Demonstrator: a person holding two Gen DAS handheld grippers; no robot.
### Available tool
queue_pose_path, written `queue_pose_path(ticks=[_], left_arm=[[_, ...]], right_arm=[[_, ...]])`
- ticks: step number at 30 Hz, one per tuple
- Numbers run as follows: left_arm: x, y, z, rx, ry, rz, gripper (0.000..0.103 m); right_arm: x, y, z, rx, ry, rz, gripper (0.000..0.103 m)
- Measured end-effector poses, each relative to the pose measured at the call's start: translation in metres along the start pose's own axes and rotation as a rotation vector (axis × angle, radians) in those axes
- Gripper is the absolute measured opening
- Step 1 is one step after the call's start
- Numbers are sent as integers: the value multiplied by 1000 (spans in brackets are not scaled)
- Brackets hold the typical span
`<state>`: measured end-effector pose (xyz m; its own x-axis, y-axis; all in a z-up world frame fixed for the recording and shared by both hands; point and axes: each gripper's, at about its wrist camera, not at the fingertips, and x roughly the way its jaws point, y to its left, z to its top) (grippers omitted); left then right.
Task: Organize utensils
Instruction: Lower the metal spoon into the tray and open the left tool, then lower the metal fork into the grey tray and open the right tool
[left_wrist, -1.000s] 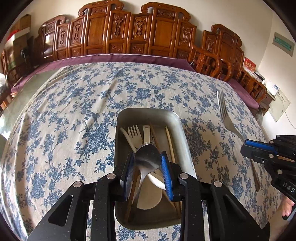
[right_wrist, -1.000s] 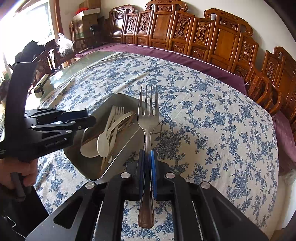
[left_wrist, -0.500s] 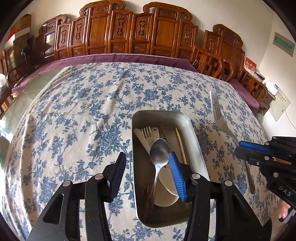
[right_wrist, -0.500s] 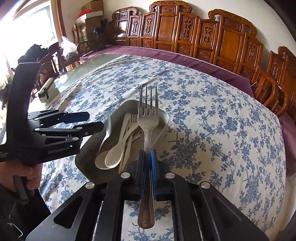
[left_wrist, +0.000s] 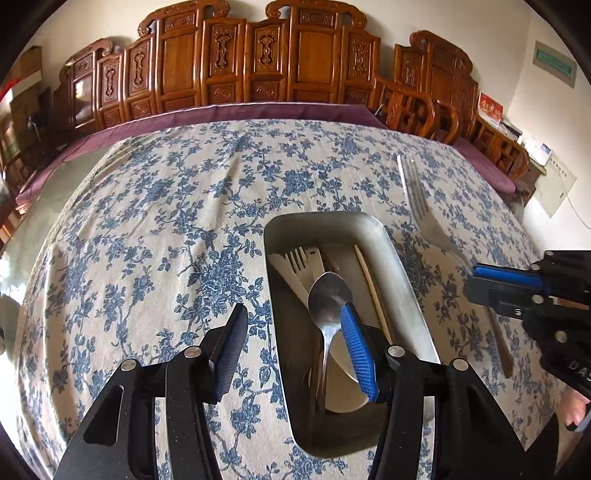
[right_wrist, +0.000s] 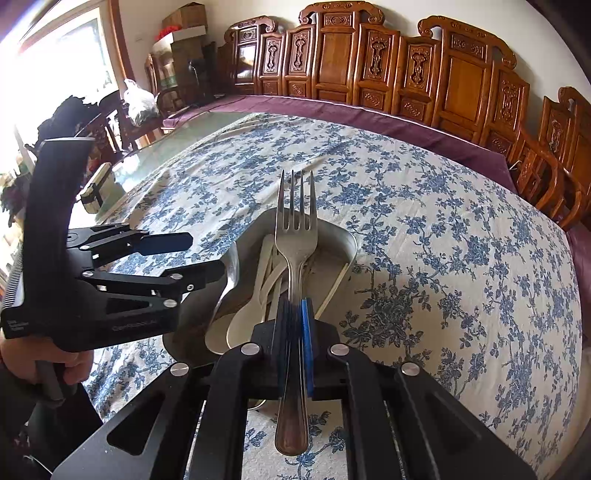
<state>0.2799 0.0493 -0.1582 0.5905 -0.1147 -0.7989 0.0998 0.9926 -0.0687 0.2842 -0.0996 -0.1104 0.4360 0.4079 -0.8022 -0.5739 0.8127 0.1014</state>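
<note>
A metal tray on the flowered tablecloth holds pale plastic cutlery, chopsticks and a metal spoon. My left gripper is open above the tray's near left wall; the spoon lies in the tray, leaning by the right finger. My right gripper is shut on a metal fork, held level with its tines over the tray. The fork and right gripper also show at the right of the left wrist view. The left gripper shows at the left of the right wrist view.
The round table has a blue flowered cloth over purple fabric. Carved wooden chairs ring the far side. A glass tabletop strip with a small box lies at the left in the right wrist view.
My left gripper opened and let the metal spoon drop into the tray, then shifted left. My right gripper brought the fork over the tray.
</note>
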Motion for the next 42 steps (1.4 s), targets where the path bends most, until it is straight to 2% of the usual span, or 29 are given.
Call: queue_pose_path(ticks=[12, 21, 25, 28, 42], left_arm=[[47, 15, 16, -10, 46, 53, 50], [33, 33, 20, -44, 0, 47, 50], [22, 40, 19, -57, -17, 45, 57], [16, 44, 19, -61, -27, 47, 58], [2, 54, 14, -77, -40, 50, 60]], right_arm=[[17, -7, -1, 48, 5, 32, 9], [47, 4, 1, 99, 25, 37, 9], [61, 7, 2, 128, 36, 36, 9], [71, 9, 2, 141, 45, 15, 9], [103, -4, 4, 260, 87, -1, 9]])
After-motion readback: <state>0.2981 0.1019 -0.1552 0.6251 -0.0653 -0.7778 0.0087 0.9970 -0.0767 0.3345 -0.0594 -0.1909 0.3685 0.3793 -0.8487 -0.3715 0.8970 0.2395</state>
